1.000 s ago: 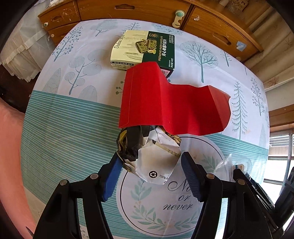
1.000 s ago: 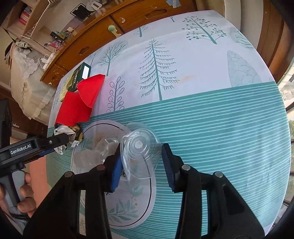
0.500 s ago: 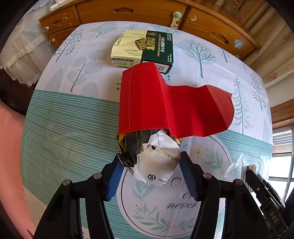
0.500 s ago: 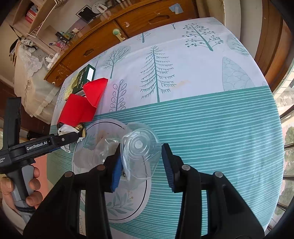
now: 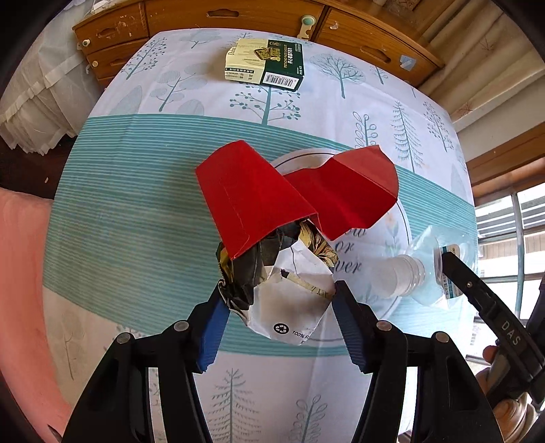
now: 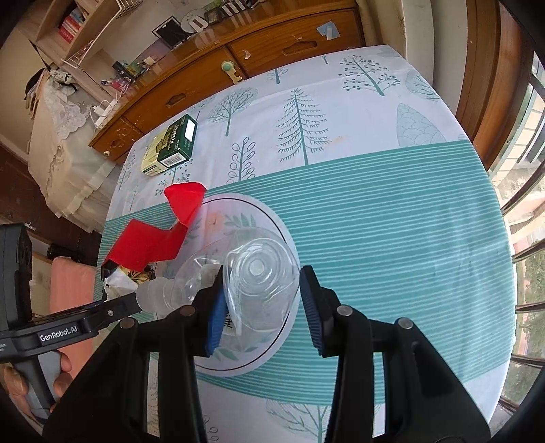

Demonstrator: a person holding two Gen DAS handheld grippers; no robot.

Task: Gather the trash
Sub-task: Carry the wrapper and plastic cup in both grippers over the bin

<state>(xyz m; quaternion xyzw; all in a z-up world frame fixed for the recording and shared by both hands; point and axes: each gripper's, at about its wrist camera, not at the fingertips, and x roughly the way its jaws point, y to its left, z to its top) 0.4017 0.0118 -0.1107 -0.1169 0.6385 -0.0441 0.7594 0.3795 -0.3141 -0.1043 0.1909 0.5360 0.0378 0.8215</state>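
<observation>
My left gripper [image 5: 279,306] is shut on a crumpled white and dark paper wrapper [image 5: 289,306], which hangs above the tablecloth. A folded red card [image 5: 259,194] rides on top of the wrapper and hides its upper part. My right gripper [image 6: 260,300] is shut on a crushed clear plastic bottle [image 6: 259,272], held bottom-forward above the round emblem on the cloth. The left wrist view shows the bottle [image 5: 419,272] with its neck pointing at the wrapper. In the right wrist view the red card [image 6: 150,242] and wrapper [image 6: 117,283] sit just left of the bottle.
A green and cream snack box [image 5: 269,63] lies on the far side of the table [image 5: 136,191]. Behind the table runs a wooden drawer cabinet [image 5: 238,13]. Windows are to the right, and a pink cushion [image 5: 20,272] is at the left edge.
Both grippers rose and pulled back toward the near side with their loads. The red card left its spot beside the snack box and now travels with the wrapper. The bottle and wrapper are closer together.
</observation>
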